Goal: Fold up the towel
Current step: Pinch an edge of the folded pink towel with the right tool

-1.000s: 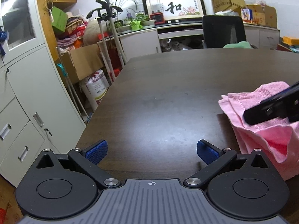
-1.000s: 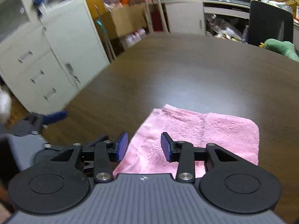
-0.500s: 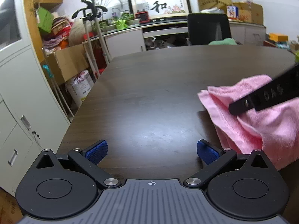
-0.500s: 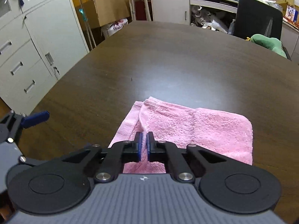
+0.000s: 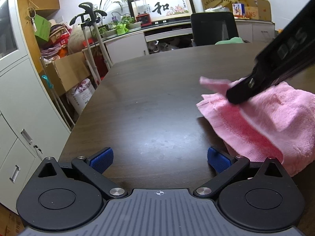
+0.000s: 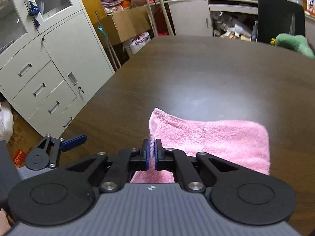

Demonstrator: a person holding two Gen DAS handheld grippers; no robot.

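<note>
My right tongs (image 6: 151, 153) pinch the towel (image 6: 212, 139) edge; my left tongs (image 5: 160, 157) gape wide, empty. I'd carry the edge across evenly, keeping corners aligned.

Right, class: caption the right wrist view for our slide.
Right gripper, jaws shut on pink towel edge, dark table.

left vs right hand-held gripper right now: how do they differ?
1. Jaws: the left hand-held gripper stands wide open; the right hand-held gripper is shut.
2. Load: the left holds nothing, with only the dark brown wooden table between its blue pads; the right pinches an edge of the pink terry towel.
3. Position: the left sits beside the towel, the right over it.

Shared: black linkage fingers, blue pads, both angled down at the table.
</note>
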